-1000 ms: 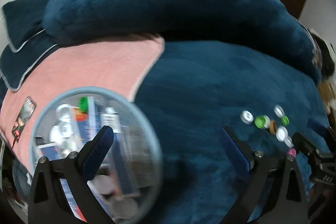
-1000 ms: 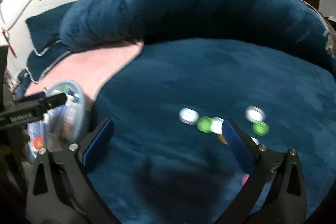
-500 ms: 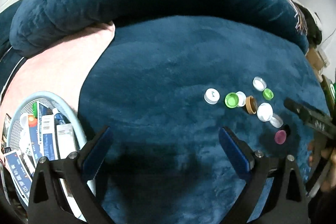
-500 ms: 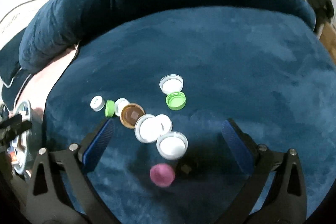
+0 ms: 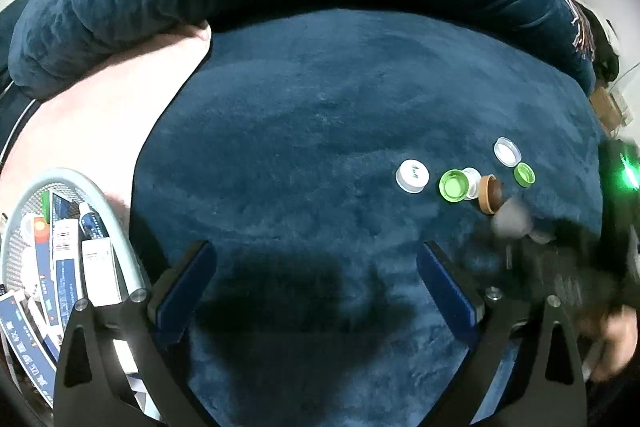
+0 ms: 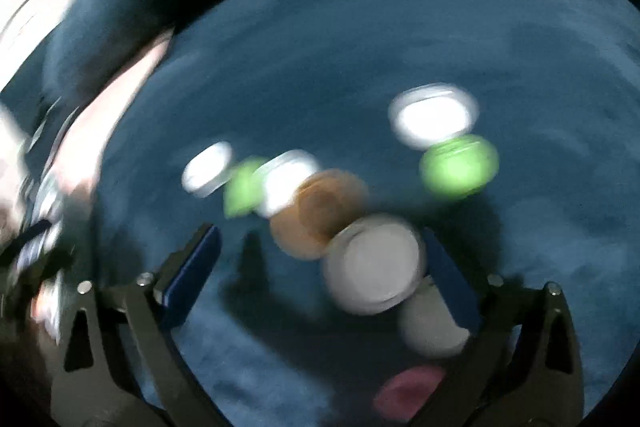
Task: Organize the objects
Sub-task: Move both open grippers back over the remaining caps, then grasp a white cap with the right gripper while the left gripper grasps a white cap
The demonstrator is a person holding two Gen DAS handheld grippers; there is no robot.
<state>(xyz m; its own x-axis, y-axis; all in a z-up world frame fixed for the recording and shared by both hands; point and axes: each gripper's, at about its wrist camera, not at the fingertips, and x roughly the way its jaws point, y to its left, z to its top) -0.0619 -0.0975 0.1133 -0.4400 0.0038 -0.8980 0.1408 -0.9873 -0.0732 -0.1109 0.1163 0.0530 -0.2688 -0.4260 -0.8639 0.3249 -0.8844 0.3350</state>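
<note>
- The left gripper (image 5: 316, 279) hangs over bare dark blue plush blanket (image 5: 304, 131), its two blue-padded fingers (image 5: 188, 287) spread wide with nothing between them.
- Off to its left a round pale-blue basket (image 5: 116, 227) sits partly on a pink cloth (image 5: 100, 99), packed with small boxes and tubes — too crowded to read.
- The bottle caps lie in a loose cluster on the blanket, to the right of that gripper: a white cap (image 5: 412, 175) standing alone, then a green cap (image 5: 454, 185) touching a smaller white one, then a brown cap (image 5: 491, 193) tilted up on its edge.
- Farther back, another white cap (image 5: 507, 151) and a small green cap (image 5: 524, 174) sit just beside each other.
- The right gripper (image 6: 320, 267) is low over the cluster, jaws wide but closing; the view is badly smeared.
- A large white cap (image 6: 372, 263) lies between its fingers, close against the right one — whether a pad touches it I cannot tell.
- A pink cap (image 6: 408, 391) shows at the bottom edge.
</note>
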